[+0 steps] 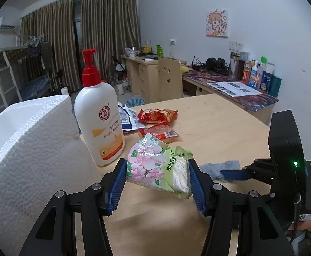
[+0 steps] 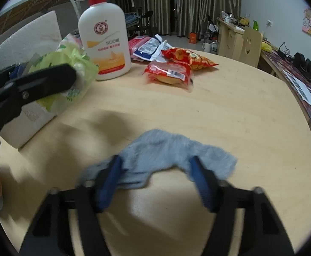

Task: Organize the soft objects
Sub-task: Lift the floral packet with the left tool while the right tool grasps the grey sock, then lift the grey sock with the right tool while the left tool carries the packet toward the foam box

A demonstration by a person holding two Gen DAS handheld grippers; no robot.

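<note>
The left gripper [image 1: 157,177] grips a soft plastic pack with pink flowers and green edges [image 1: 157,166] between its two blue ribbed pads [image 1: 118,186], one pad on each side. The pack is lifted a little above the light wooden table [image 1: 219,128], and white folded material shows through its clear end. In the right wrist view the same pack [image 2: 70,64] is half hidden behind the black finger of the left gripper [image 2: 38,85], so its print cannot be read there.

The right gripper [image 2: 155,170] has its fingers spread apart over a flat grey cloth sock [image 2: 166,155] that lies on the table [image 2: 240,117]. Both blue fingertips [image 2: 110,179] overlap the sock's near edge, but this view is blurred and I cannot tell if they touch it. In the left wrist view only a small part of the sock [image 1: 219,166] is visible, beside one blue finger of the right gripper [image 1: 234,173].

A white foam box [image 1: 27,145] stands at the left, cut off by the frame. A white pump bottle with a red top [image 1: 100,115] stands next to it. Behind the bottle lie a red snack bag [image 1: 157,115], a red-wrapped bread pack [image 1: 161,133] and a blue and white packet [image 1: 126,117], which the bottle partly covers.
</note>
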